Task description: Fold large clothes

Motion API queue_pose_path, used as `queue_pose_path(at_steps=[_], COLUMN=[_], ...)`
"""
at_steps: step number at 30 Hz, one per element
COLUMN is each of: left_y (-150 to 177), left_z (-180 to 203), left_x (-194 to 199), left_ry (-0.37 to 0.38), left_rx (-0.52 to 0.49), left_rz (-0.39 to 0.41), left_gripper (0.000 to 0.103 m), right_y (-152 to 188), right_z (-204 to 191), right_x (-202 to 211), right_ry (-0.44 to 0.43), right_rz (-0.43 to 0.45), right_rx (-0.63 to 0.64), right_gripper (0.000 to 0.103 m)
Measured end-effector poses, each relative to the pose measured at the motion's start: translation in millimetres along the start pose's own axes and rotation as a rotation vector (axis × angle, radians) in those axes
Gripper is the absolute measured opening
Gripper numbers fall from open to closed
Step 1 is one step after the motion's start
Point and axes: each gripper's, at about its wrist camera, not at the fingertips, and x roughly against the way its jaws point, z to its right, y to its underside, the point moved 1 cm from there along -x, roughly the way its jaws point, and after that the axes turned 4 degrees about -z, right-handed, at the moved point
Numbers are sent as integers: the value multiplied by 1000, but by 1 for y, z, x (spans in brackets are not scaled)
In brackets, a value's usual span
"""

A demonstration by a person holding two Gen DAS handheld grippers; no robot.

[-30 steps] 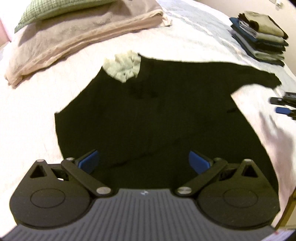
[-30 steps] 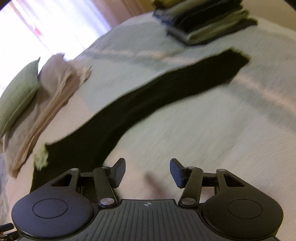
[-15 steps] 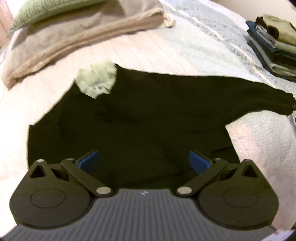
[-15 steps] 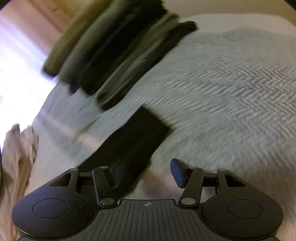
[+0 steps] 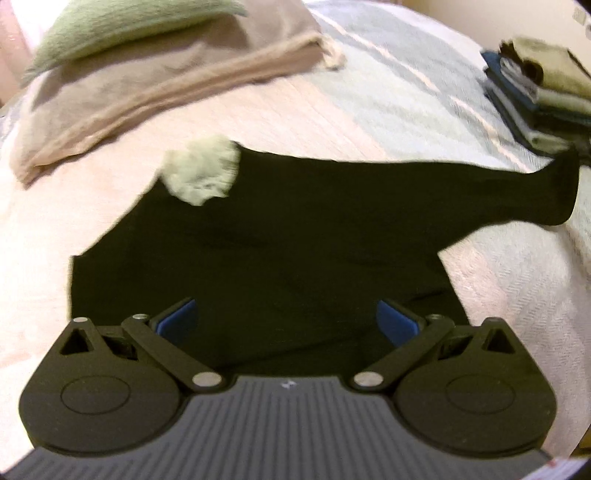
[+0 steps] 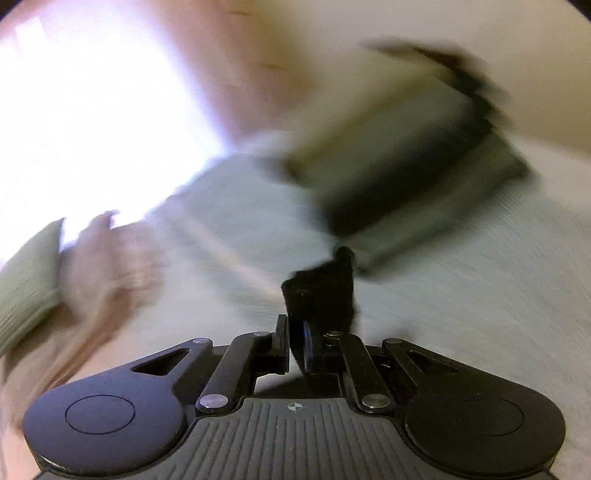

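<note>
Gripping the black sleeve point(image 6: 321, 291) now, right gripper point(image 6: 295, 347) (previously apart) has clamped.

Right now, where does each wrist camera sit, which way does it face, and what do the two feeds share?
Left wrist: sits behind the open left tool, low over the black garment spread on the bed, facing the beige blanket and folded stack.
Right wrist: sits behind the right tool, shut on the garment's sleeve end, facing the blurred stack.
Shared: garment, bed, stack, green pillow. No hand shows in either.
</note>
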Motion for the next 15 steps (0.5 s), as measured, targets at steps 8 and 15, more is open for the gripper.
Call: queue_pose_path(at_steps=[8,15], left_y=[54,106], left_z=[-135,-246], left_x=[50,52], left_ry=[-41,-48], left_rx=[116,155], left_rz=[50,24], left_gripper=[101,96], right_y=[106,249], right_z=[-302,-351], right_x=[14,-7], right_ry=[-525,-441], right_rz=[43,-301], right_rx=[346,463], right_gripper=[22,68])
